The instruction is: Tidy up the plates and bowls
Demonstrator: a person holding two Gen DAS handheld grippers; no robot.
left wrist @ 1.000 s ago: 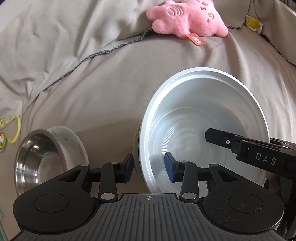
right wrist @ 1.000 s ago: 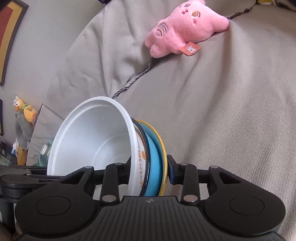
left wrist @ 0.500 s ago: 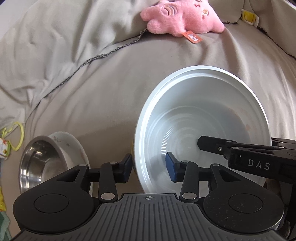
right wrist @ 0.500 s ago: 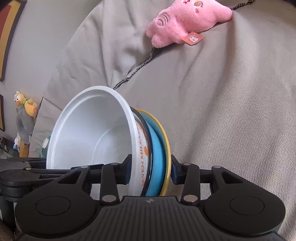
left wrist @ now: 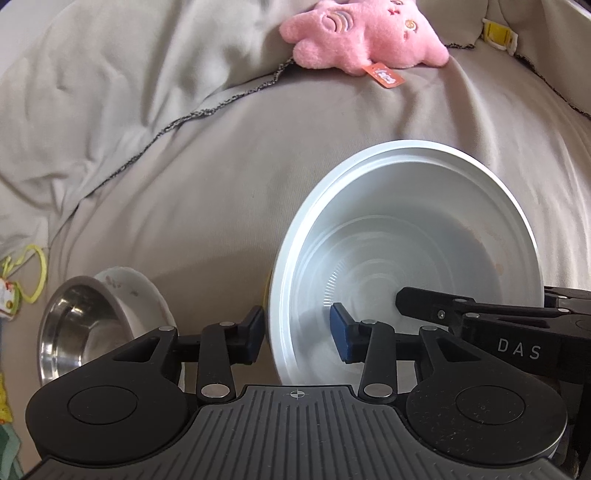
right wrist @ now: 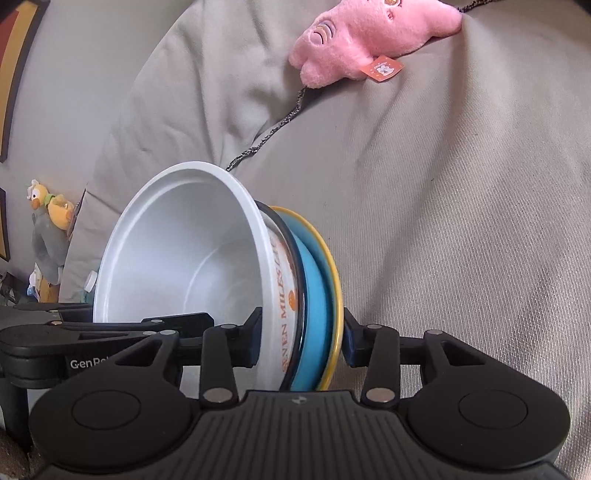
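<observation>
**Holding the stack with both hands**

I have a stack of dishes tipped up on its edge on the bed [left wrist: 332, 155]. My right hand-held gripper [right wrist: 301, 341] has one finger inside the white bowl [right wrist: 184, 251] and one finger behind the yellow plate [right wrist: 334, 280]. It is squeezed shut on the whole stack — I think that keeps the dishes from sliding apart while they stand on edge.

My left hand-held gripper [left wrist: 295, 332] sits over the near rim of the same white bowl [left wrist: 406, 236]. One blue pad is inside the bowl and one is outside. There is a gap beside the rim, so it looks open, not pinching yet. I think it is there to steady the stack from the other side.

Let me count. In the stack I see four things: one white bowl, one white dish with orange letters [right wrist: 286, 295], one blue plate [right wrist: 314, 288] and one yellow plate. At about 9 o'clock in my left view there are two more, off by themselves — one shiny steel bowl [left wrist: 81, 325] sitting in one white speckled bowl [left wrist: 136, 295]. They are well apart from my stack, so I guess they go in later.

Up at 12 o'clock lies one pink plush toy [left wrist: 365, 35].
</observation>
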